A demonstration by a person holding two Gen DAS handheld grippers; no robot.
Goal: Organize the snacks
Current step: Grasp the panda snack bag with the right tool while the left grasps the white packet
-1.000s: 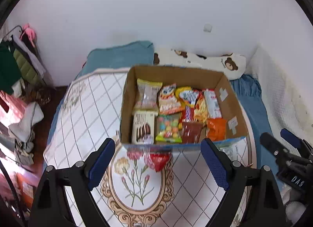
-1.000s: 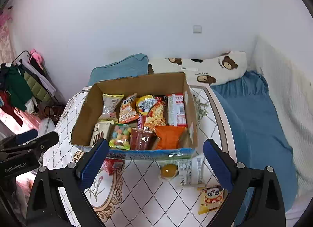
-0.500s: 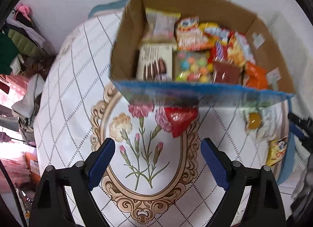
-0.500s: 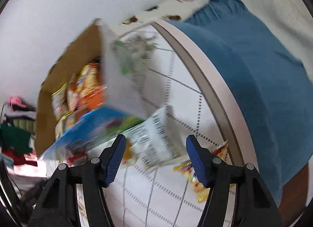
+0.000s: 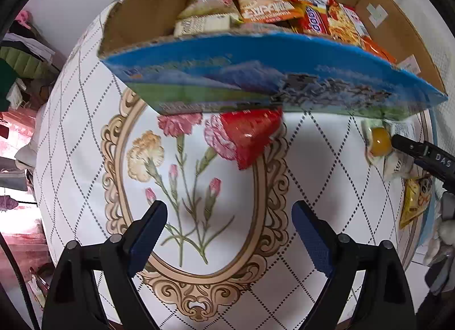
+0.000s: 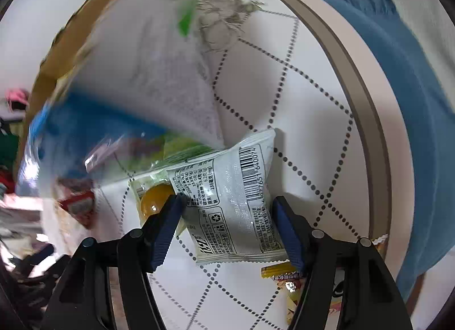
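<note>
snacks fill the cardboard box (image 5: 136, 17), which sits toward the table's far edge; its blue printed front wall faces the near side. loose packets lie on the round table (image 5: 71, 159) in front of that wall: a red packet (image 5: 250, 133) touching the wall's base near the middle, a white barcode packet (image 6: 236, 199) with a yellow sphere showing at its end near the box's right corner, and a yellow panda packet (image 5: 415, 199) at the table's right edge, close to the brown rim. open cloth with the flower medallion lies bare between the red packet and the near edge. blue bedding lies beyond the right rim.

right gripper (image 6: 230, 227) points steeply down, fingers straddling the white barcode packet; its jaws have just been closing to a narrower gap, and whether the pads press the wrapper cannot be told. left gripper (image 5: 229, 233) points straight down over the medallion, jaws spread wide, nothing between them.
</note>
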